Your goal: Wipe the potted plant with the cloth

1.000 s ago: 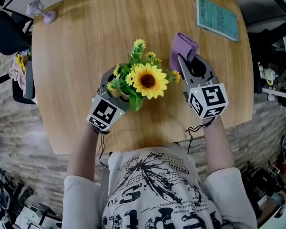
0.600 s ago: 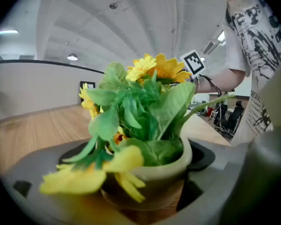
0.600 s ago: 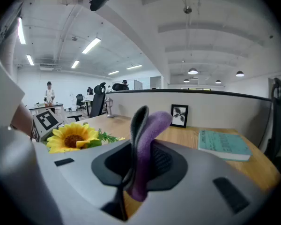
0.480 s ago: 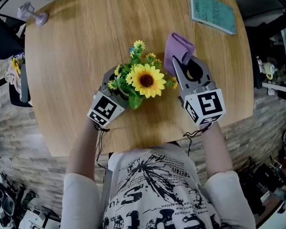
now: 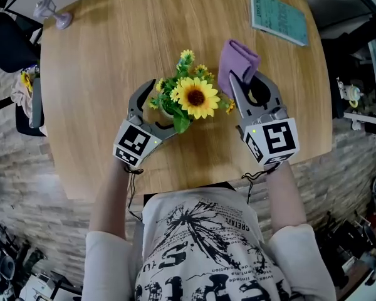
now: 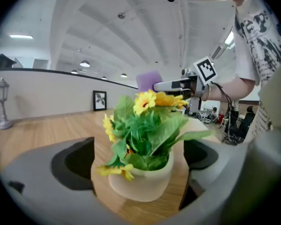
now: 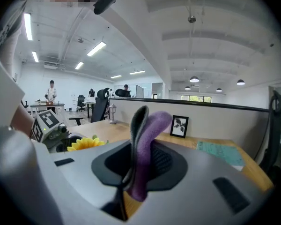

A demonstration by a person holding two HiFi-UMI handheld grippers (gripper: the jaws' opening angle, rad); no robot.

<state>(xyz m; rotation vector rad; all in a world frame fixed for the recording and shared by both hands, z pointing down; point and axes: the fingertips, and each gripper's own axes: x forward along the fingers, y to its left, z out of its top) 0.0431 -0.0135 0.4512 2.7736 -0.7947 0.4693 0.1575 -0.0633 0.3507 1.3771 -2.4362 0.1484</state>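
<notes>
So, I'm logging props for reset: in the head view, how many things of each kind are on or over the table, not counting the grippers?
potted plant: 1
cloth: 1
teal notebook: 1
lantern ornament: 1
Total: 4

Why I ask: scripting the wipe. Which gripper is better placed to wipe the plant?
Right. The right gripper is shut on the folded purple cloth beside the yellow artificial flowers in a cream pot. The left gripper's fingers have just been opening, that pot loose between them.

Potted sunflower plant (image 5: 194, 97) upright, loose between the left gripper's (image 6: 138, 162) just-widened jaws; folded purple cloth (image 5: 238, 60) pinched upright in the right gripper (image 7: 138, 170)
</notes>
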